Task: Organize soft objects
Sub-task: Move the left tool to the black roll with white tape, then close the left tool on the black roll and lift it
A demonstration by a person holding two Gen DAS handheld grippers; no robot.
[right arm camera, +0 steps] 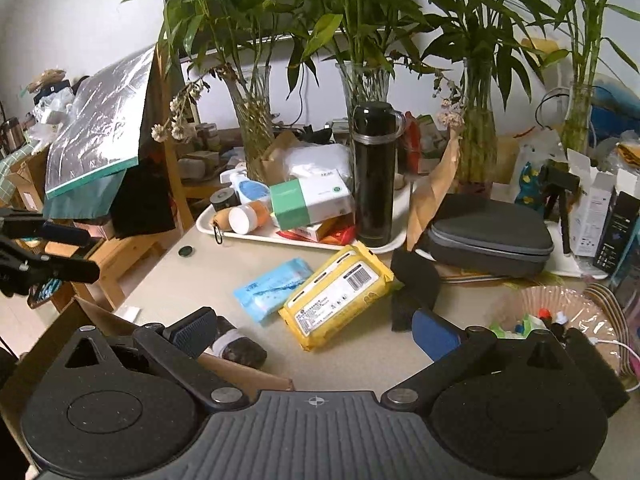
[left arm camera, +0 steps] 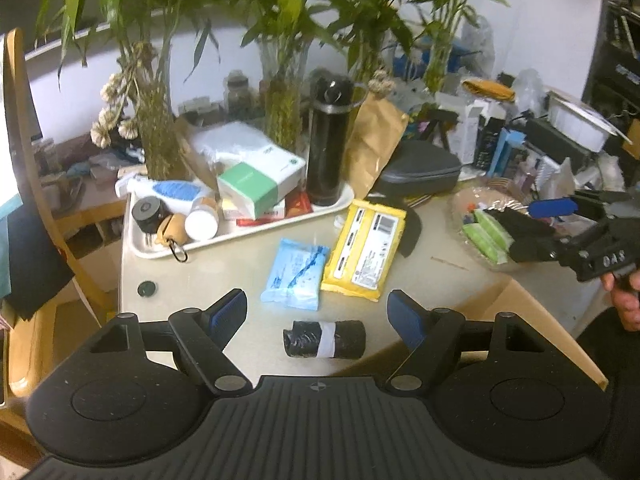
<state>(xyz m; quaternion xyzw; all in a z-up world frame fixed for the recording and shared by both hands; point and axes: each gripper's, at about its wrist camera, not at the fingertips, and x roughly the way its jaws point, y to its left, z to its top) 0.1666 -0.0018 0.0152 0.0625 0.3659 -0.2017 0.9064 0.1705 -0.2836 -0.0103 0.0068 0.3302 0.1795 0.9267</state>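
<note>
Cluttered table (left arm camera: 460, 280), yellow pack (left arm camera: 366, 248), black roll (left arm camera: 325, 339)

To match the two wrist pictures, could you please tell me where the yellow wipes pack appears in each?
Left wrist view: the yellow wipes pack lies centre, slightly right, beside the blue pack.
Right wrist view: the pack lies at centre, angled.
Shared landmark: the black flask standing on the white tray behind it.
</note>
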